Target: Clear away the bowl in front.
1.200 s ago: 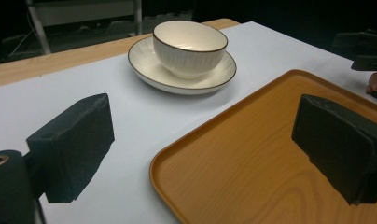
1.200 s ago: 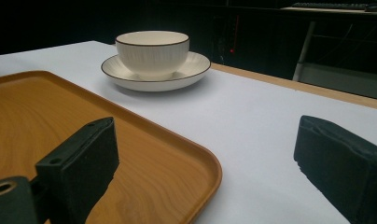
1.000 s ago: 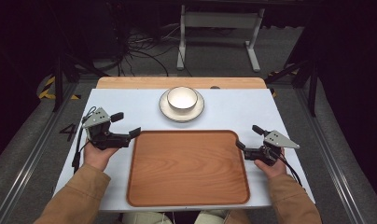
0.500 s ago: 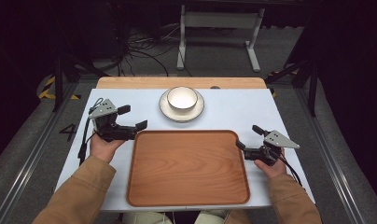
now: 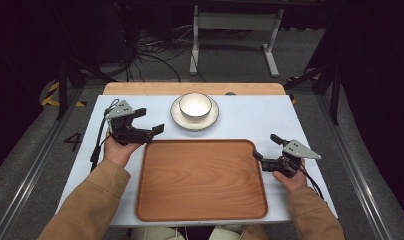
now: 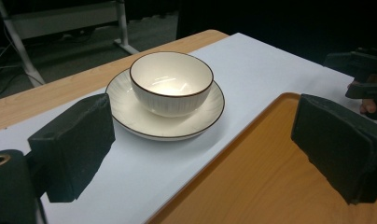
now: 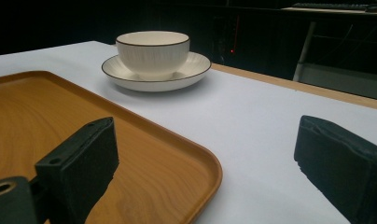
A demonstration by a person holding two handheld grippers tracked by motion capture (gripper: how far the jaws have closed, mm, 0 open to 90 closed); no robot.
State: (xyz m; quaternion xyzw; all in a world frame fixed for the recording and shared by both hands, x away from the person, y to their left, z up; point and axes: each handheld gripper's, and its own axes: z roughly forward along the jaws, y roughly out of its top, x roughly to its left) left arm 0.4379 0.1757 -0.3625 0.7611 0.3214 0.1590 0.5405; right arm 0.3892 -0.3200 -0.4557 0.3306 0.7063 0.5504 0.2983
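The white bowl (image 5: 195, 105) sits upright in the middle of its white saucer (image 5: 210, 119), toward twelve o'clock on the pale surface (image 5: 250, 117), just beyond the far rim of the wooden tray (image 5: 202, 180). In the left gripper view the bowl (image 6: 171, 82) stands ahead between the two black jaws, apart from both. The left gripper (image 5: 147, 122) hovers at about nine o'clock from the saucer, near the tray's far left corner, its jaws spread wide with nothing between them. The right gripper (image 5: 266, 148) is at about four o'clock from the bowl, just beside the tray's right edge, well apart from the saucer; its jaws are also spread and hold nothing.
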